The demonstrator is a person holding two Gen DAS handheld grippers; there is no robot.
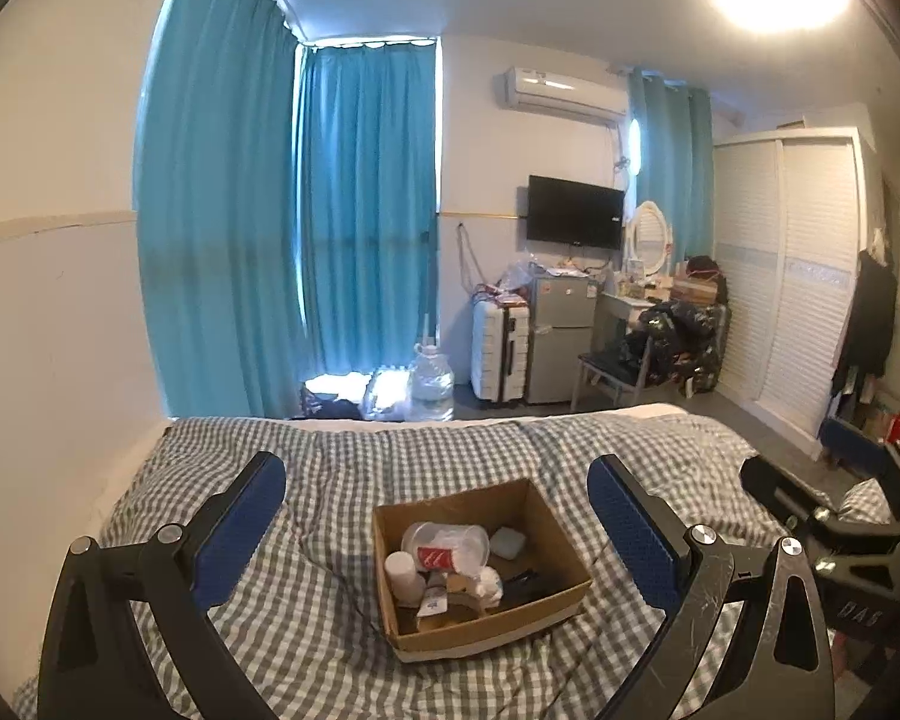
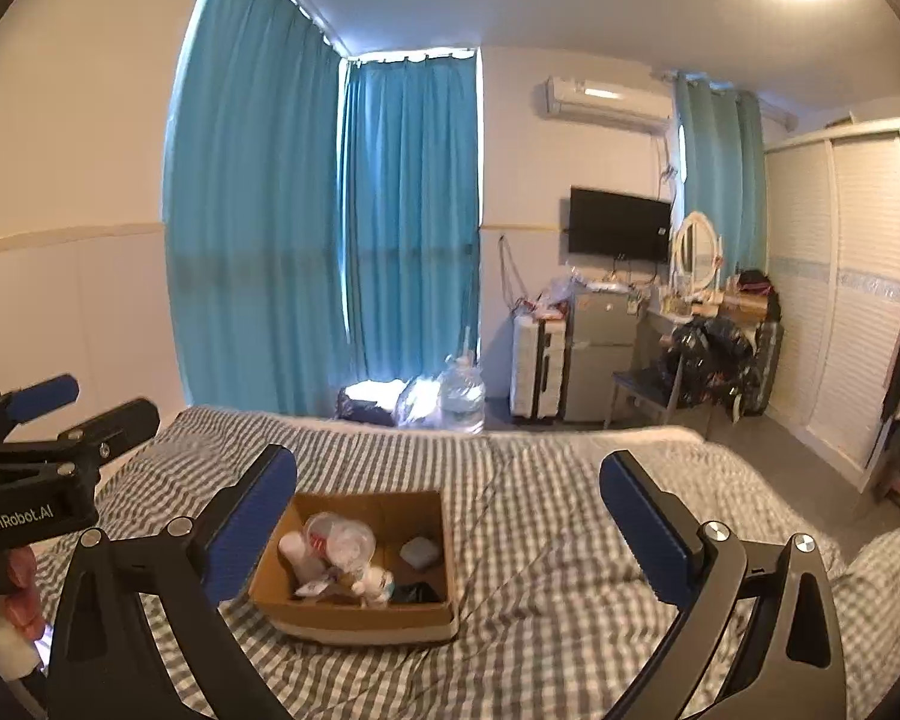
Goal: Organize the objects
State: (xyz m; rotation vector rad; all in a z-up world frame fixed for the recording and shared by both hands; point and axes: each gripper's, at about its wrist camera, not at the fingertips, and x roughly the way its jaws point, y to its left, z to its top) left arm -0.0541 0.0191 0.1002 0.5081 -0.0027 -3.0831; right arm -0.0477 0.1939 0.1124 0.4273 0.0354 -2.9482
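A brown cardboard box (image 1: 546, 516) sits on the checked bed cover (image 1: 342, 462). Inside it lie a clear plastic cup with a red label (image 1: 447, 547), a small white bottle (image 1: 403, 576), a pale case (image 1: 508, 542), a dark object and other small items. The box also shows in the right wrist view (image 2: 384, 504). My left gripper (image 1: 438, 531) is open and empty, its blue pads either side of the box and above it. My right gripper (image 2: 448, 531) is open and empty, with the box low and to its left. The left gripper body shows at the left of the right wrist view (image 2: 36, 462).
Blue curtains (image 1: 330, 228) hang behind the bed. On the floor beyond stand a water jug (image 1: 431, 384), a white suitcase (image 1: 501, 348), a small fridge (image 1: 561, 336), a cluttered chair (image 1: 660, 354) and a white wardrobe (image 1: 792, 276).
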